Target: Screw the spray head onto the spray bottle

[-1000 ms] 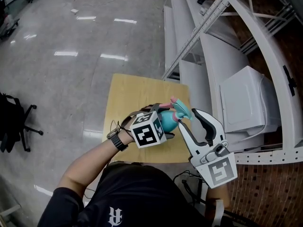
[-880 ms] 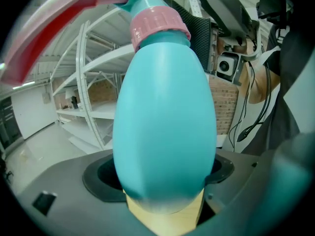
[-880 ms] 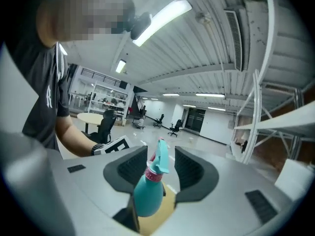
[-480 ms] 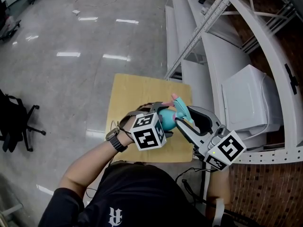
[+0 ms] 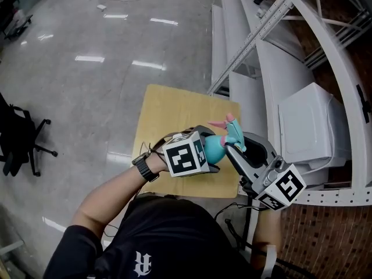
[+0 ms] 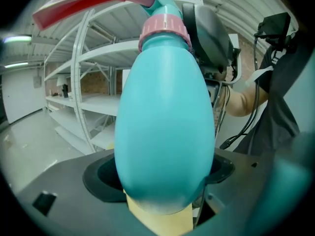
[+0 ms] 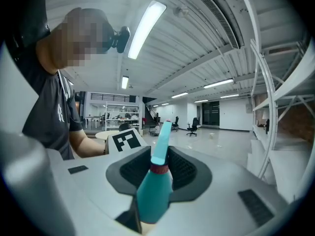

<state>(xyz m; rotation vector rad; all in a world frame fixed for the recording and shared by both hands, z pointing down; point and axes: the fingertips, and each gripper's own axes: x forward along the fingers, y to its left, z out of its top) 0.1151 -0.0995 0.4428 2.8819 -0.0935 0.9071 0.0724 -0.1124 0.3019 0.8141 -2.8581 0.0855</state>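
Note:
A teal spray bottle is held over the wooden table, with my left gripper shut on its body. In the left gripper view the bottle fills the jaws and its pink collar and pink trigger point up. My right gripper comes in from the right. Its jaws have just been closing and now press on the teal spray head above the collar. The bottle's body shows below the right gripper.
White metal shelving and a white box stand right of the table. Glossy floor lies to the left, with a black office chair on it. A person's forearm with a wristwatch holds the left gripper.
The right gripper has rolled, so its marker cube now faces a different way, and its jaws have narrowed onto the spray head. The left gripper and bottle have barely moved.

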